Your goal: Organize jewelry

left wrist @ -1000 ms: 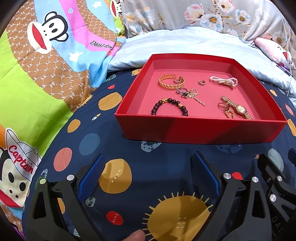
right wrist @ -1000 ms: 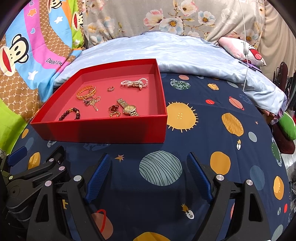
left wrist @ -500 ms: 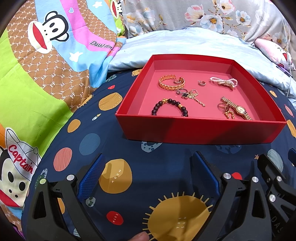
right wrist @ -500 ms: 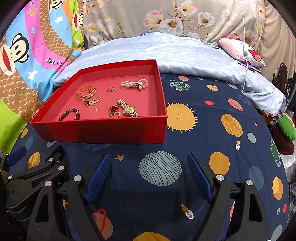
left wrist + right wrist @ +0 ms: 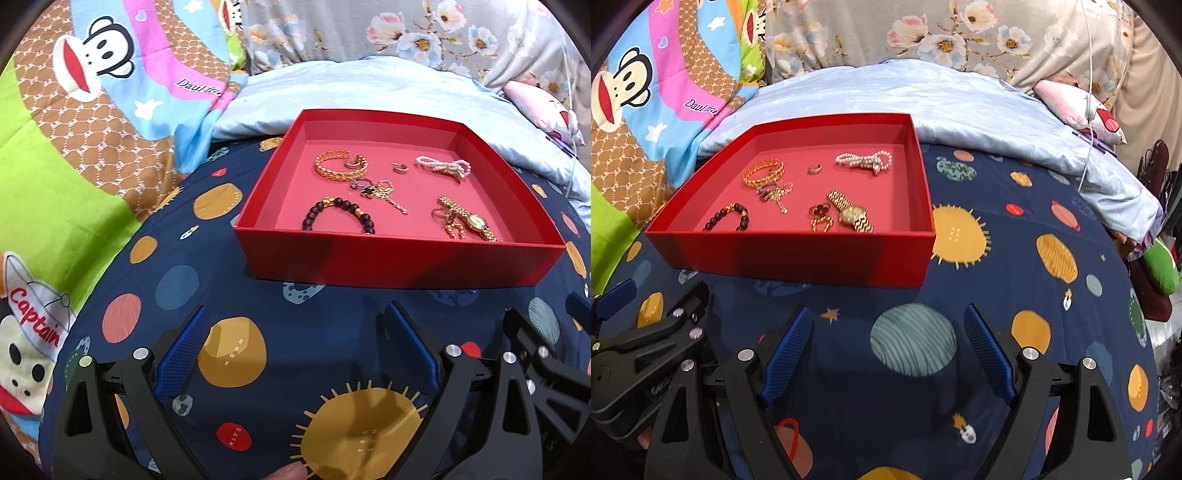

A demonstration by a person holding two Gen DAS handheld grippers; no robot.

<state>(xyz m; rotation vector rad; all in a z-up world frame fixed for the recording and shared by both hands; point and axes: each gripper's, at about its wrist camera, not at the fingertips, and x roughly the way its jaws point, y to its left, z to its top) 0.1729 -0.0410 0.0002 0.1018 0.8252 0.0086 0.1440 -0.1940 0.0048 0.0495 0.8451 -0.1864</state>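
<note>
A red box [image 5: 399,262] [image 5: 798,254] lies on the space-print bedsheet. In it are a gold chain bracelet [image 5: 338,168] [image 5: 764,173], a dark bead bracelet [image 5: 338,212] [image 5: 726,218], a gold watch [image 5: 469,219] [image 5: 851,214], a pearl bracelet [image 5: 443,167] [image 5: 864,161], a small ring [image 5: 400,167] [image 5: 814,168] and a flower-charm chain [image 5: 380,192] [image 5: 774,194]. My left gripper [image 5: 295,332] is open and empty, in front of the box. My right gripper [image 5: 888,328] is open and empty, in front of the box's right corner.
A light blue quilt [image 5: 923,99] lies behind the box. A cartoon monkey blanket [image 5: 92,110] is at the left. A pink plush [image 5: 1078,107] and a white cable [image 5: 1087,92] are at the back right. The bed edge drops at the far right.
Both views have shifted very slightly; the box sits a touch lower in the frames. Both grippers stay open and empty.
</note>
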